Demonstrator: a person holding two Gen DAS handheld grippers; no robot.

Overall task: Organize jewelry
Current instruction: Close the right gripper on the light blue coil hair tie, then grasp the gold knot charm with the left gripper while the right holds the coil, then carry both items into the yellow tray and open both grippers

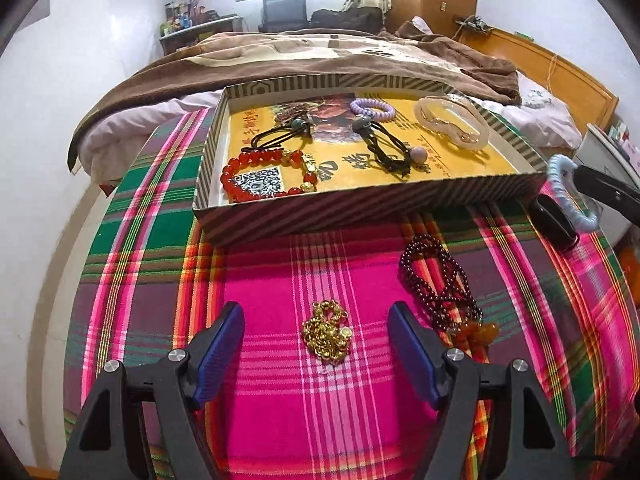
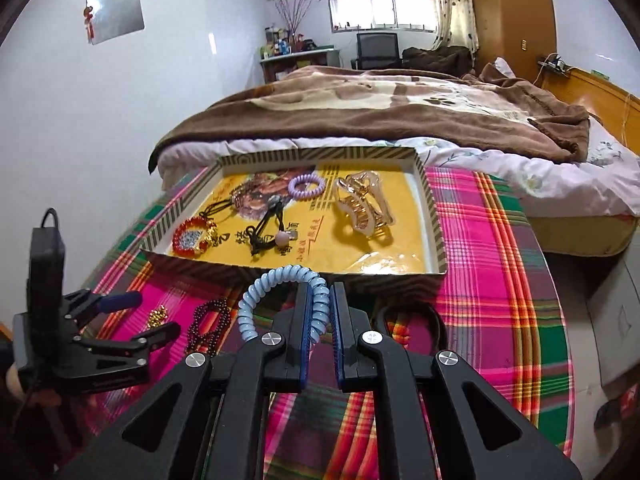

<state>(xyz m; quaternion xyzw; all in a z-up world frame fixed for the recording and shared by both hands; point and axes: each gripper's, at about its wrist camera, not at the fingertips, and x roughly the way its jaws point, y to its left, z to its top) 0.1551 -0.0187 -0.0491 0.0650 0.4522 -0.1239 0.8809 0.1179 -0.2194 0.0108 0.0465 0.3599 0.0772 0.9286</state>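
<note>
Right gripper [image 2: 321,304] clenched on blue coil hair tie [image 2: 280,280], held short of tray [image 2: 434,216] for deposit. Left gripper [image 1: 316,330] released, fingers straddling gold chain [image 1: 327,334] for pickup.

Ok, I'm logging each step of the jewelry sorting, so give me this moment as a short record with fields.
surface: plaid cloth
box: striped box, open, on the cloth
in box: red bead bracelet, purple coil tie, clear claw clip, black hair ties
outside box: gold chain, dark bead strand
left gripper: open, the gold chain between its fingers
right gripper: shut on blue coil tie
</note>
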